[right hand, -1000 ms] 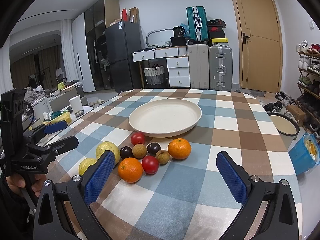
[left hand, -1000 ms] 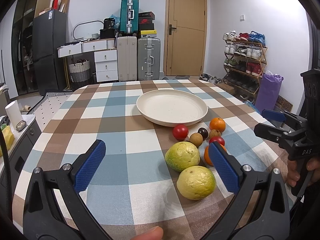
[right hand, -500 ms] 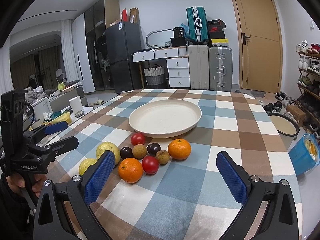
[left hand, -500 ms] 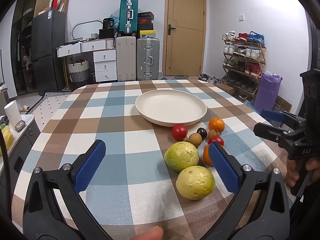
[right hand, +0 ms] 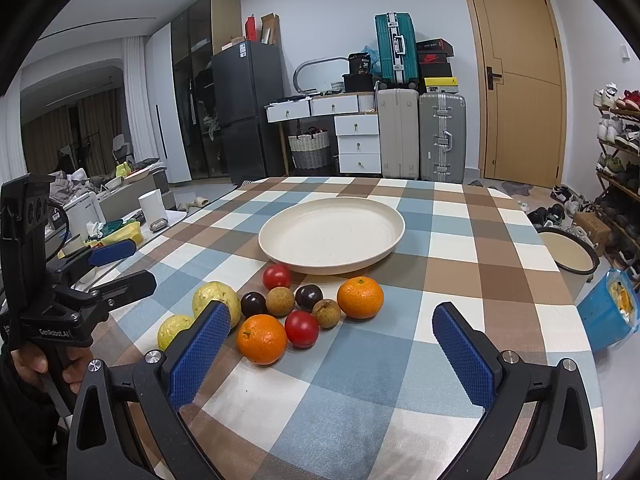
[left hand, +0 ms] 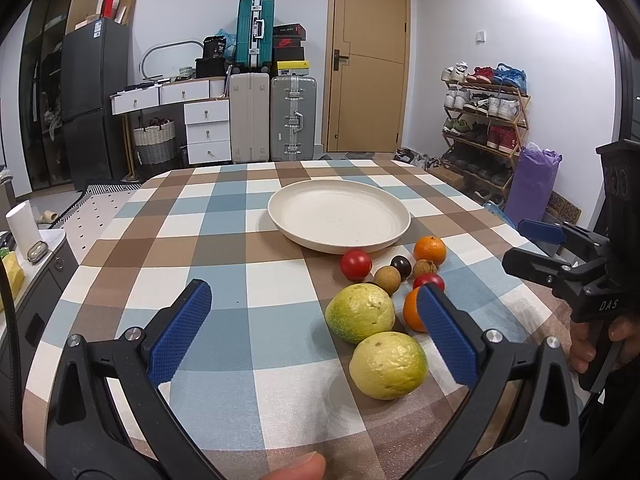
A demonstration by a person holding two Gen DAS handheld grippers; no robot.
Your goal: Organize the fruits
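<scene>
- Both grippers are just hanging over the near edge of the checked tablecloth point(right hand: 452, 240), jaws spread wide with nothing in them. Left gripper point(left hand: 314, 330), right gripper point(right hand: 332, 354).
- Using the cream plate point(left hand: 339, 216) as the landmark: it has nothing on it, and all the fruit sits in a bunch on the cloth just in front of it, on the side towards the grippers.
- In the left wrist view the two yellow-green guavas are closest to the tongs. The nearer guava point(left hand: 388, 365) sits between the blue pads, close to the right one; the other guava point(left hand: 360, 313) is just behind it, towards the plate.
- In the right wrist view the near orange point(right hand: 262, 338) and a red tomato point(right hand: 302, 329) lie between the pads, closer to the left pad. The far orange point(right hand: 360, 297) is nearer the plate, and a second tomato point(right hand: 277, 276) is almost touching the plate rim.
- Two dark plums point(right hand: 309, 297) and two brown longans point(right hand: 280, 301) fill the middle of the bunch.
- Readable writing: "DAS" on the right gripper's body in the left wrist view, "GenRobot.AI" on the left gripper's body in the right wrist view.
- The guavas are slightly oval, long axis roughly across the left wrist view. The rest is round, can't tell any direction.
</scene>
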